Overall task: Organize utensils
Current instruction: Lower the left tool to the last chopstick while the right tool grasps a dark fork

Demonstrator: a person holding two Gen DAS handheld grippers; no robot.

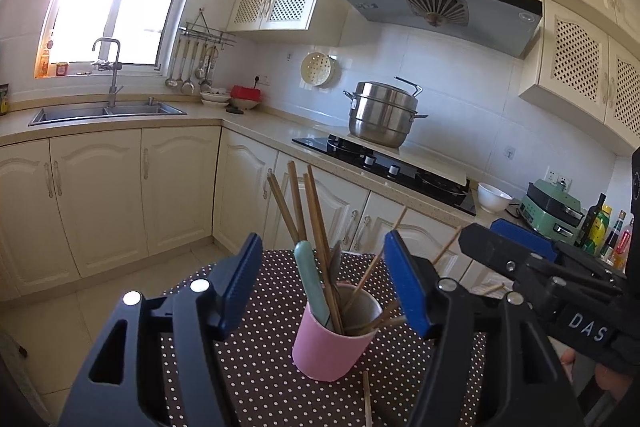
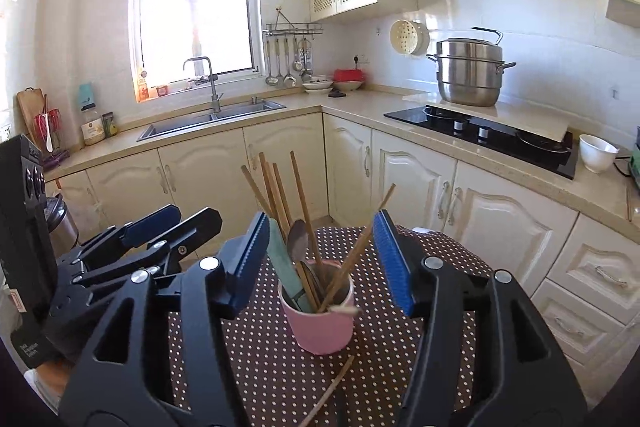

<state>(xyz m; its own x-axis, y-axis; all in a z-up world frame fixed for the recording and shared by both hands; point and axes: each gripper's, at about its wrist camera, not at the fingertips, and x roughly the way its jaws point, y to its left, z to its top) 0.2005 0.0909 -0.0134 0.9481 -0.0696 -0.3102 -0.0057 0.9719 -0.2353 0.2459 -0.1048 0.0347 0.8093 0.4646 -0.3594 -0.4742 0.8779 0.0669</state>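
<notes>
A pink cup [image 1: 330,349] [image 2: 320,323] stands on a brown polka-dot cloth [image 1: 256,379] [image 2: 260,367]. It holds several wooden chopsticks [image 1: 316,227] [image 2: 280,195], a pale green handled utensil [image 1: 314,283] [image 2: 284,263] and a metal spoon [image 2: 297,239]. One loose chopstick [image 2: 328,391] [image 1: 366,399] lies on the cloth in front of the cup. My left gripper [image 1: 324,291] is open and empty, its jaws either side of the cup's top. My right gripper [image 2: 320,259] is open and empty, also straddling the cup. Each gripper shows in the other's view, the right [image 1: 520,259] and the left [image 2: 160,231].
Cream kitchen cabinets [image 1: 120,195] and a counter run behind the table, with a sink [image 2: 208,119], a black hob [image 2: 480,135] bearing a steel pot [image 2: 470,71], a white bowl [image 2: 596,153] and bottles [image 1: 604,231]. Tiled floor [image 1: 60,323] lies to the left.
</notes>
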